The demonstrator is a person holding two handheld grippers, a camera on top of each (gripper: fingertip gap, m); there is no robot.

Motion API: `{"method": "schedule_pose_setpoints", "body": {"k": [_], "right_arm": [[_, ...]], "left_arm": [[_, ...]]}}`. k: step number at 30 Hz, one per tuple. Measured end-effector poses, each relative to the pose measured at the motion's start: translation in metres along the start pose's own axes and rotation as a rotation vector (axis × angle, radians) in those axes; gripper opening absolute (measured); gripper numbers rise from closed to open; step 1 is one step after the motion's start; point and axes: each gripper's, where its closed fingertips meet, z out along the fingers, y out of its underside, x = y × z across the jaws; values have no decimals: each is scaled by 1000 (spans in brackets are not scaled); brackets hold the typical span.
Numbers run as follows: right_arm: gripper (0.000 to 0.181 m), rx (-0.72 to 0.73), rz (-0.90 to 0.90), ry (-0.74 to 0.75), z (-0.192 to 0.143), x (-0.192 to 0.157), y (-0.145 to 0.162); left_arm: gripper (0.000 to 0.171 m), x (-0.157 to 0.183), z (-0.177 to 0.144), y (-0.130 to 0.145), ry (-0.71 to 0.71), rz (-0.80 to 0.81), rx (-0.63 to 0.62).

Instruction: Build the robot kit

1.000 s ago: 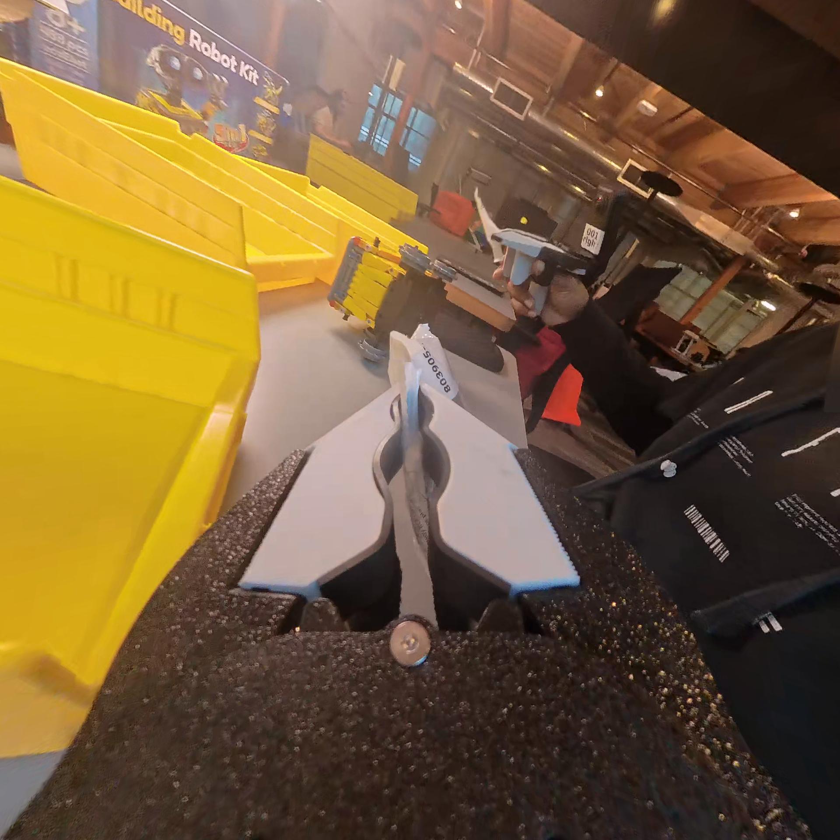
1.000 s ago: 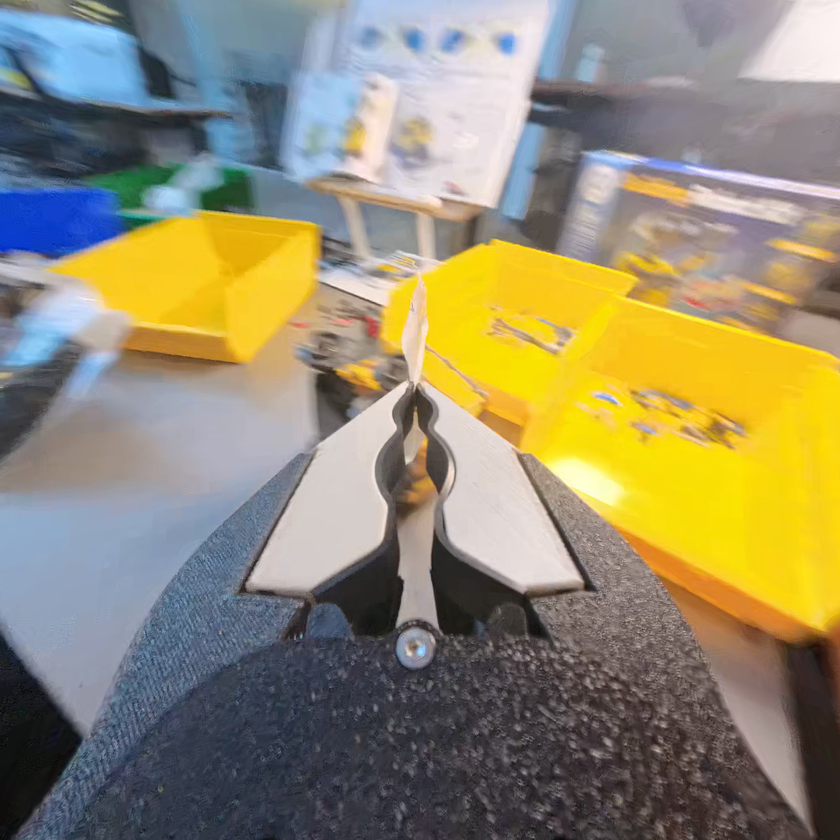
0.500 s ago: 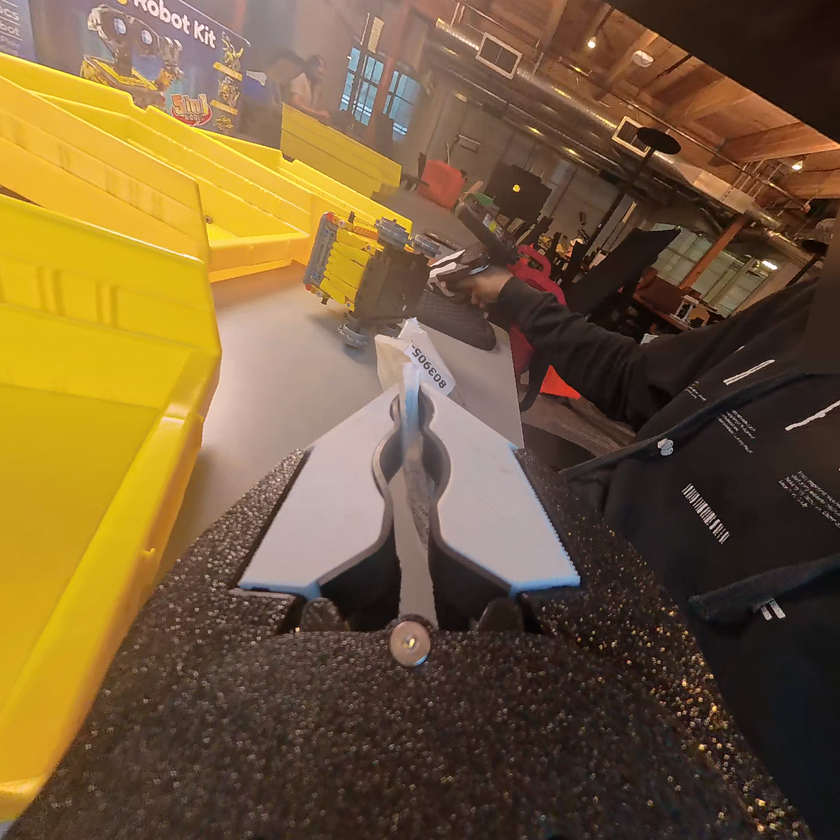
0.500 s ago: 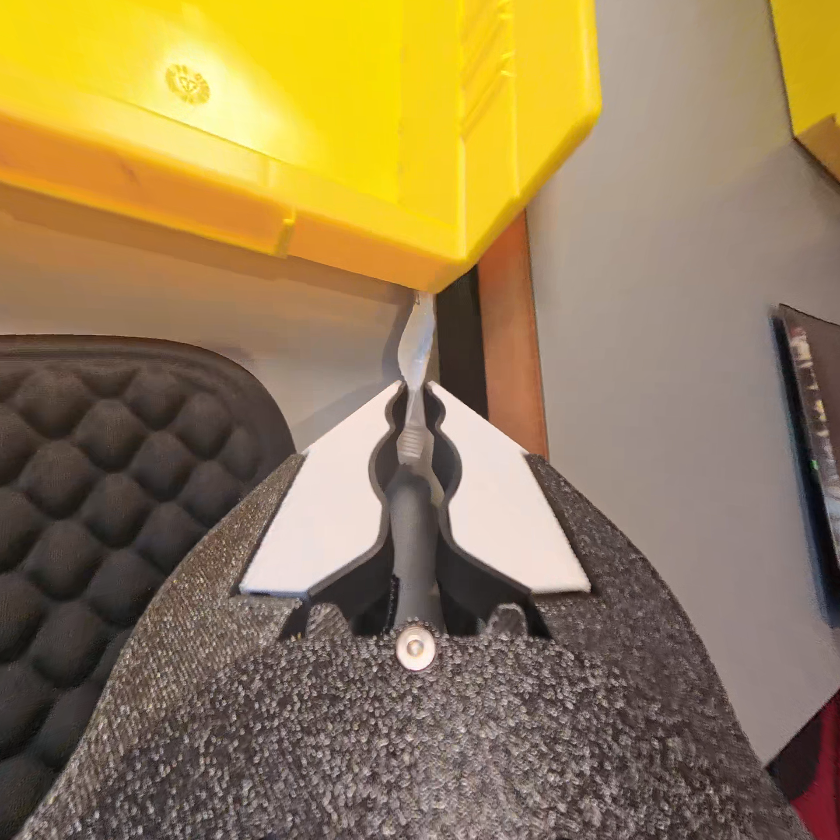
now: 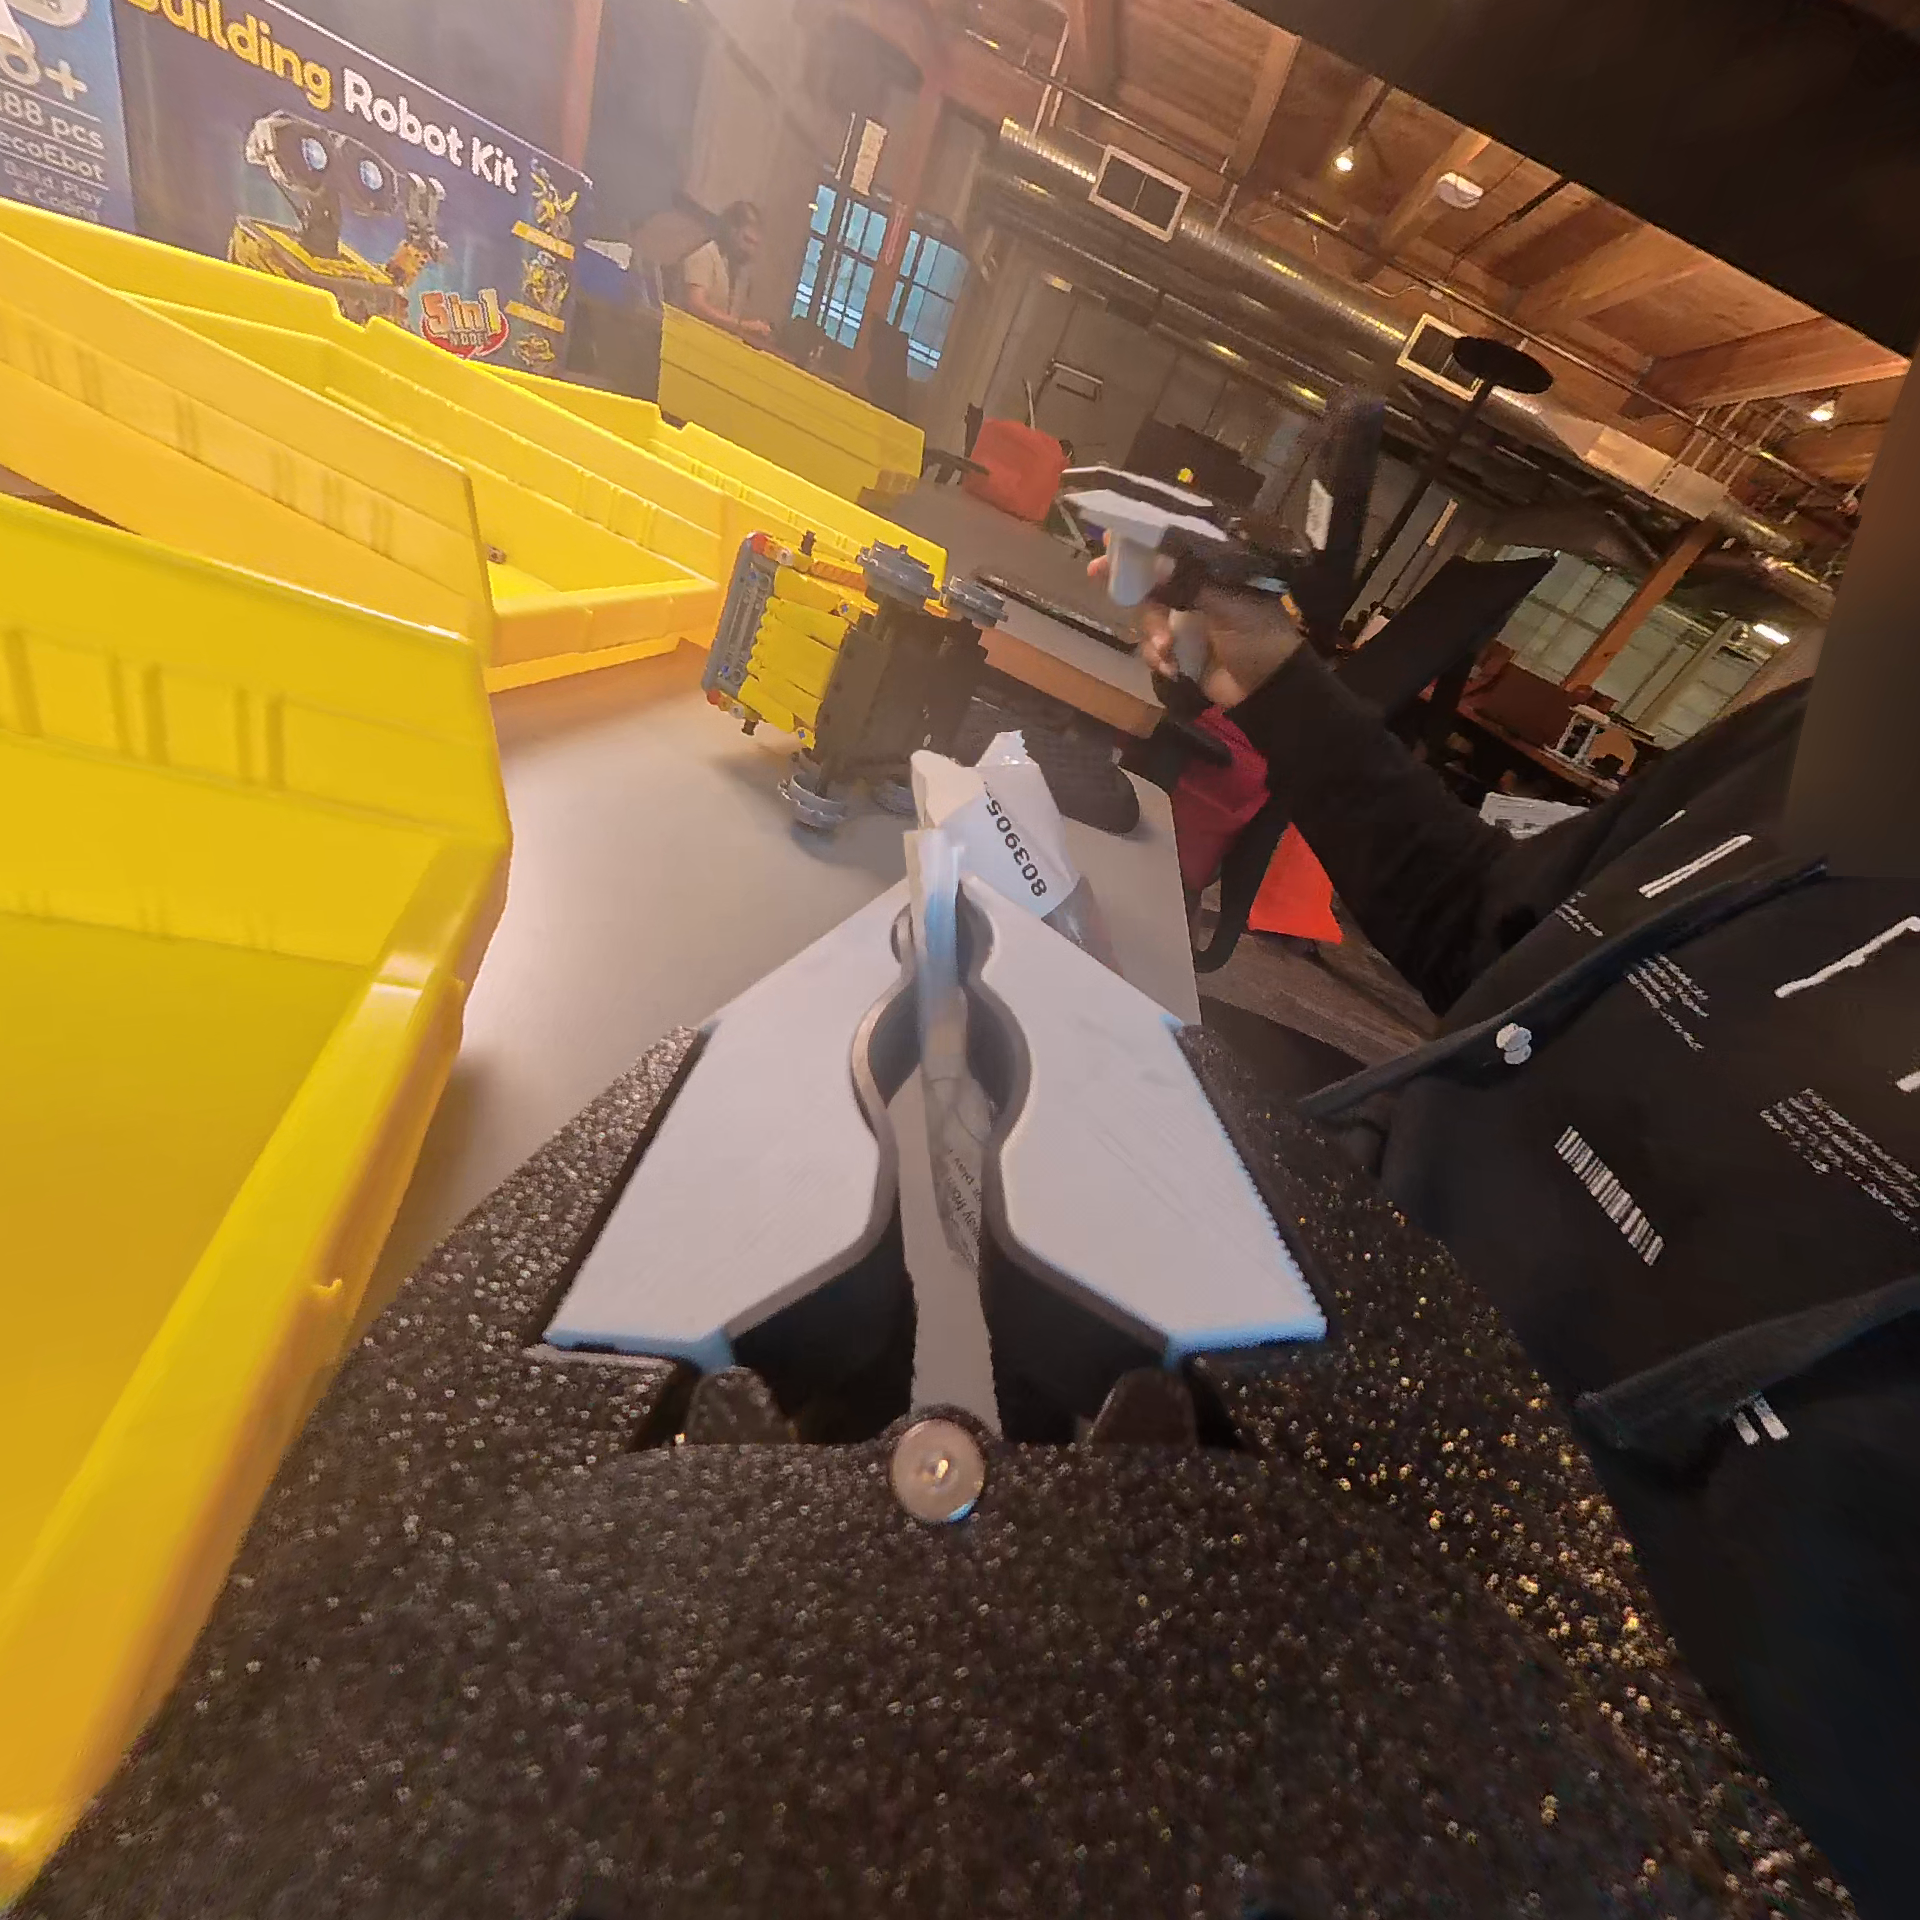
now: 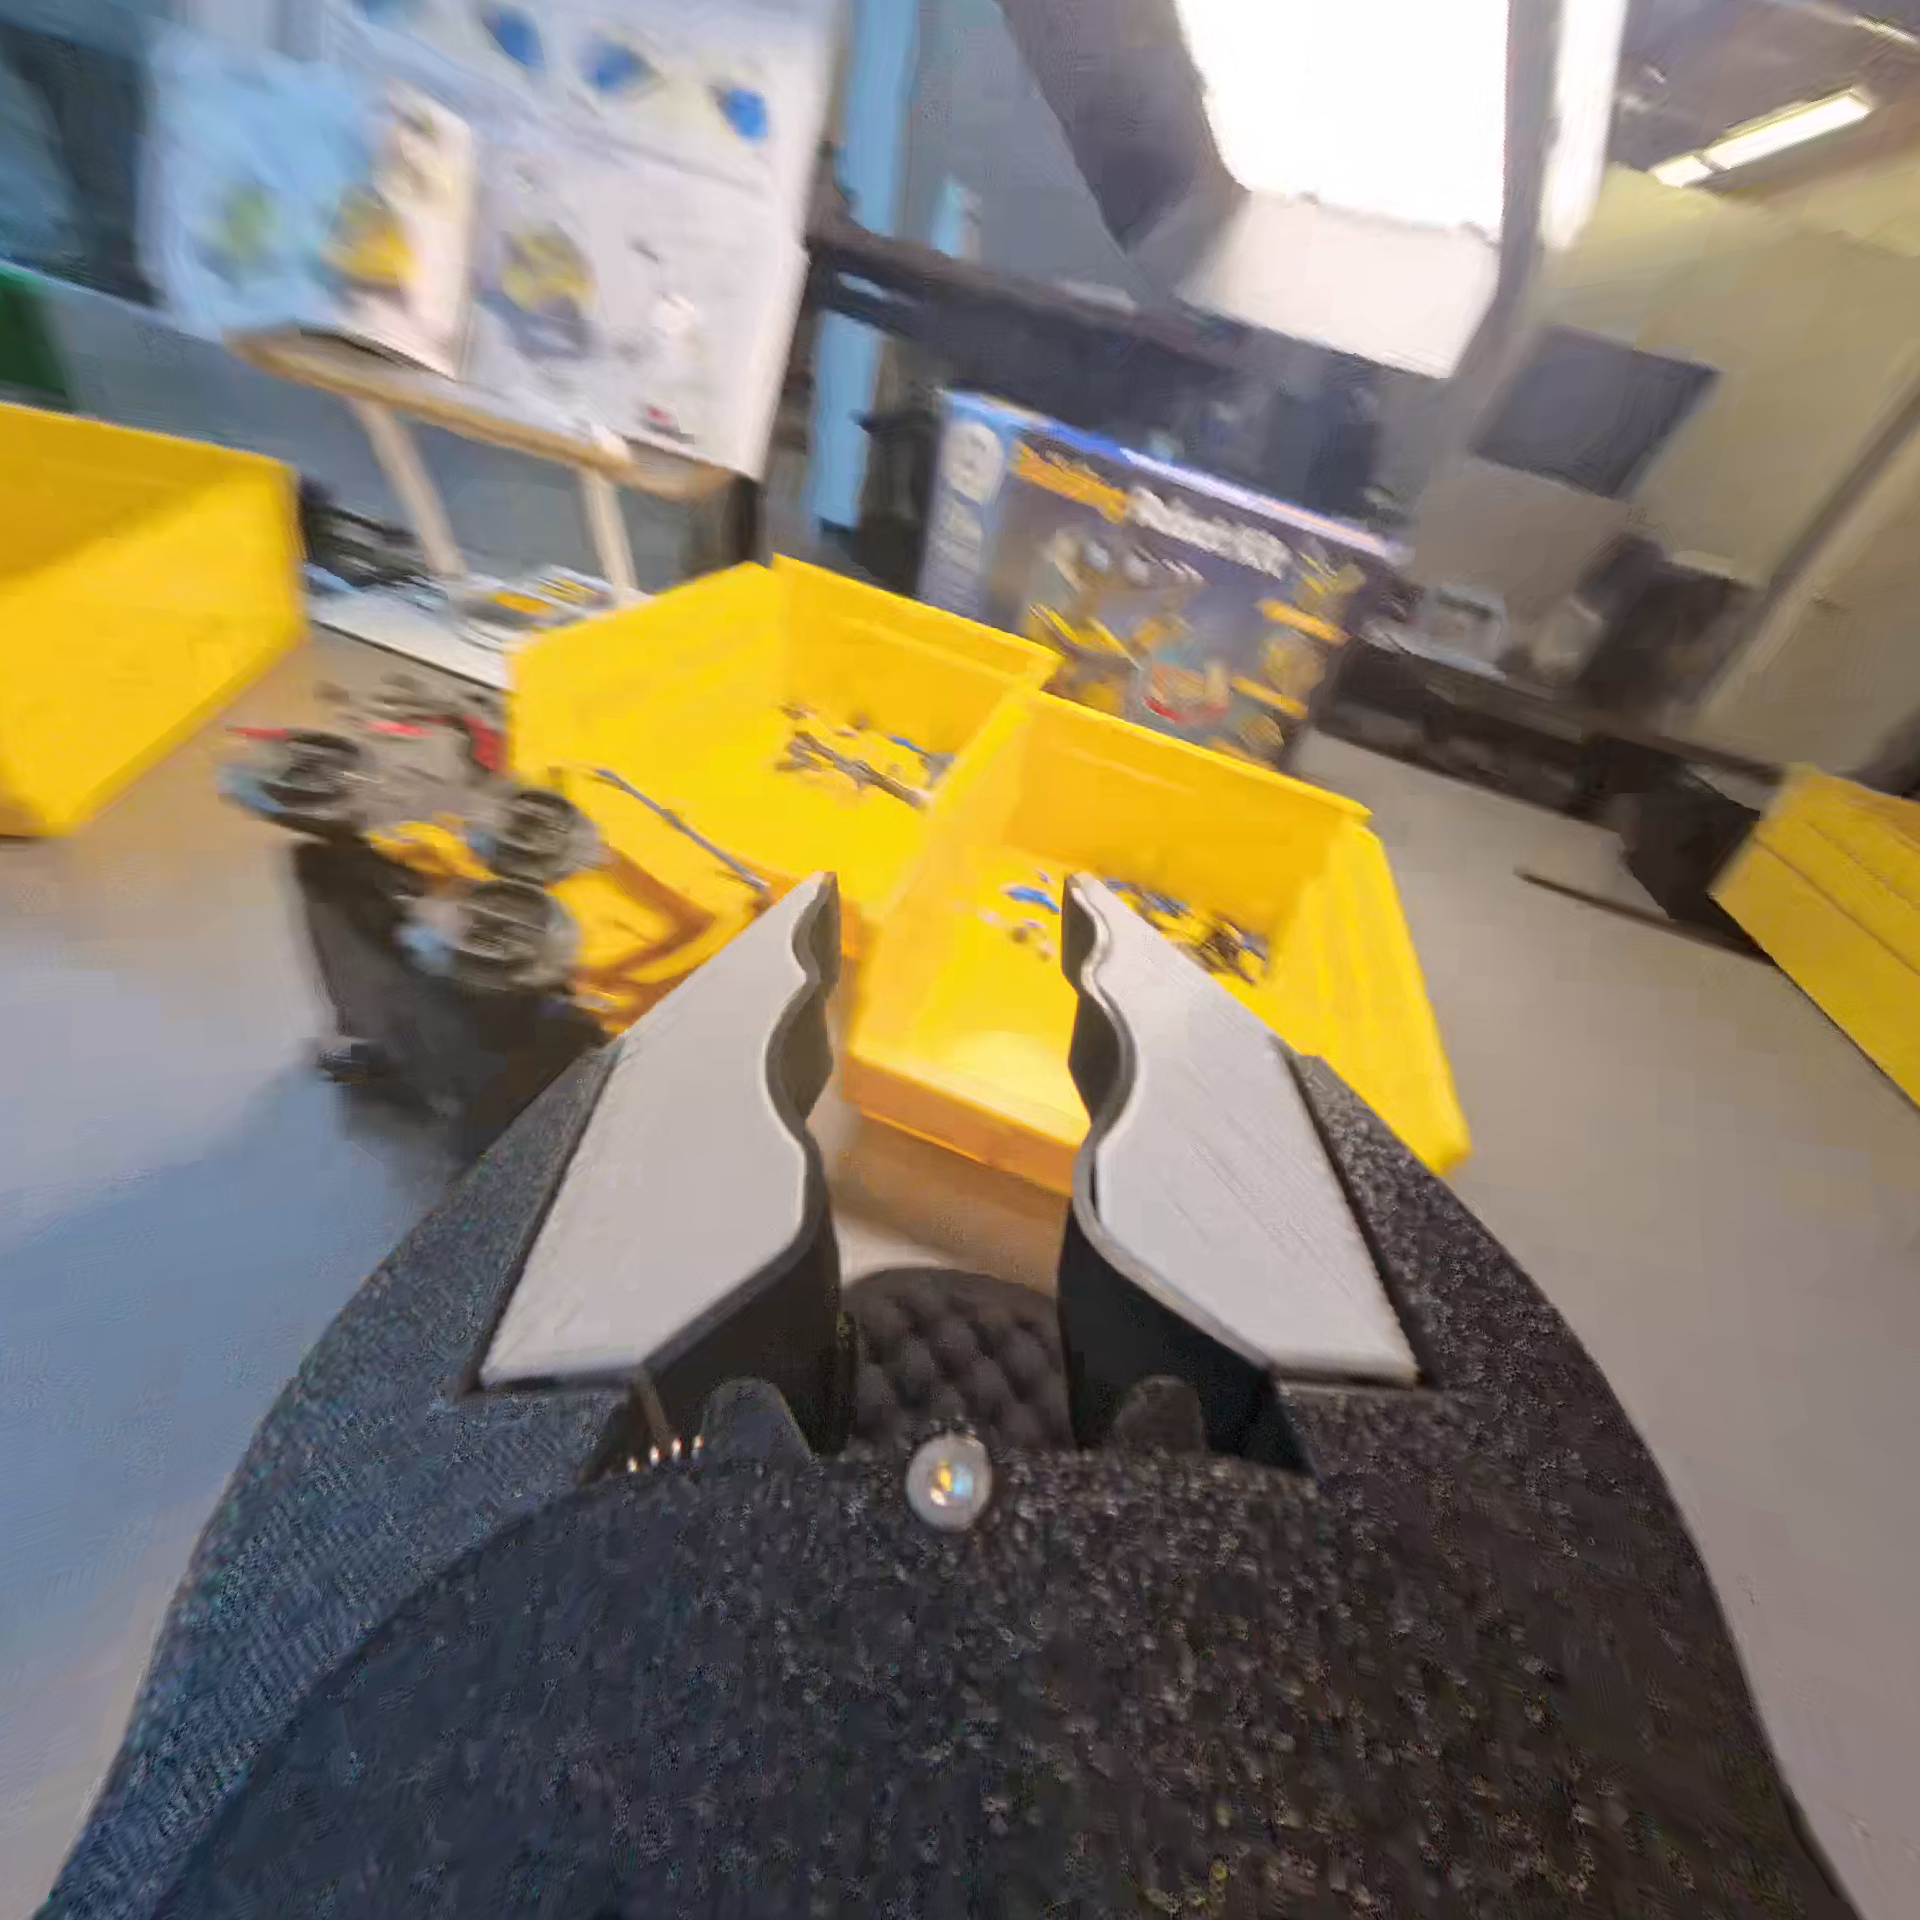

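Observation:
My left gripper (image 5: 943, 894) is shut on a small clear plastic bag (image 5: 992, 831) with a white label, held above the grey table (image 5: 644, 894). A yellow and black brick-built robot model (image 5: 831, 665) lies on the table beyond it. My right gripper (image 6: 948, 904) is open and empty, raised above the table and pointing at two yellow bins holding small parts (image 6: 1153, 883). It also shows far off in the left wrist view (image 5: 1143, 540), held in a hand. The model shows blurred at the left of the right wrist view (image 6: 468, 873).
An empty yellow bin (image 5: 208, 935) stands close at my left, with more yellow bins (image 5: 520, 499) behind. A printed kit box (image 5: 343, 156) stands at the back. A person's black jacket (image 5: 1662, 1195) fills the right. A black foam case (image 6: 956, 1361) lies under my right gripper. My right fingertips sit around 45 cm from my left ones.
My right gripper let go of its torn strip of plastic and opened. It swung up from pointing down at the table edge and foam case to face the bins. My left gripper barely moved.

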Motion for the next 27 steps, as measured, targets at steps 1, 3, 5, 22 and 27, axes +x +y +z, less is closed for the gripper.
{"method": "schedule_pose_setpoints", "body": {"k": [1, 3, 5, 22, 27], "right_arm": [[42, 50, -1, -106, -2, -32, -16], [42, 75, 24, -375, -6, -108, -28], [48, 21, 62, -649, -10, -184, -17], [0, -139, -21, -1082, 40, -394, 33], [12, 2, 87, -1126, 40, -387, 8]], "left_arm": [[0, -2, 2, -2, -10, 5, 9], [0, -4, 5, -7, -25, 11, 39], [0, -3, 7, -13, -16, 14, 74], [0, 16, -17, -67, 115, 38, 435], [0, 24, -25, -91, 207, 45, 506]]}}
